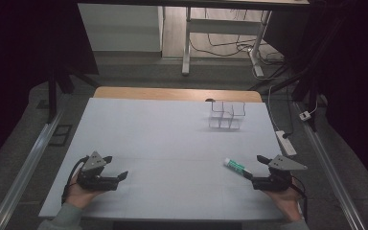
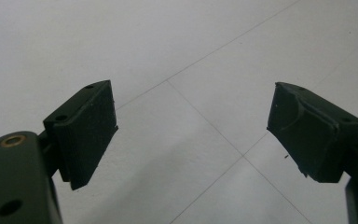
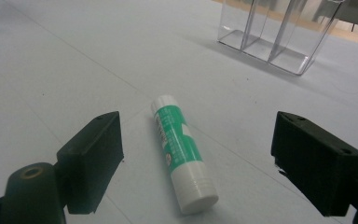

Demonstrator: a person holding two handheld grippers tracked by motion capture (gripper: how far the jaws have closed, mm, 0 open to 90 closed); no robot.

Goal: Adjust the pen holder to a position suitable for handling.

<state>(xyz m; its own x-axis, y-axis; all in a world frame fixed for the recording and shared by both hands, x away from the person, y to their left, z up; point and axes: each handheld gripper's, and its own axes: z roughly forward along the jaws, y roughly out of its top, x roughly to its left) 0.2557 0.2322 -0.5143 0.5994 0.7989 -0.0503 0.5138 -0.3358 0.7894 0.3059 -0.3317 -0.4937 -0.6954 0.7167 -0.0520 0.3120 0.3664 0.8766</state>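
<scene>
We see the glue stick (image 3: pixel 182 157) flat on the tabletop (image 1: pixel 172 143), between the right gripper (image 3: pixel 196 158)'s wide-open fingers (image 3: pixel 93 161), untouched; left gripper (image 2: pixel 191 135) fingers wide open, empty.

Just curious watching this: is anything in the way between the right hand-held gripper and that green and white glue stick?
Nothing visible. The right hand-held gripper has its jaws open, and the glue stick lies flat on the bare white table just ahead of them. The clear organizer stands well beyond.
</scene>
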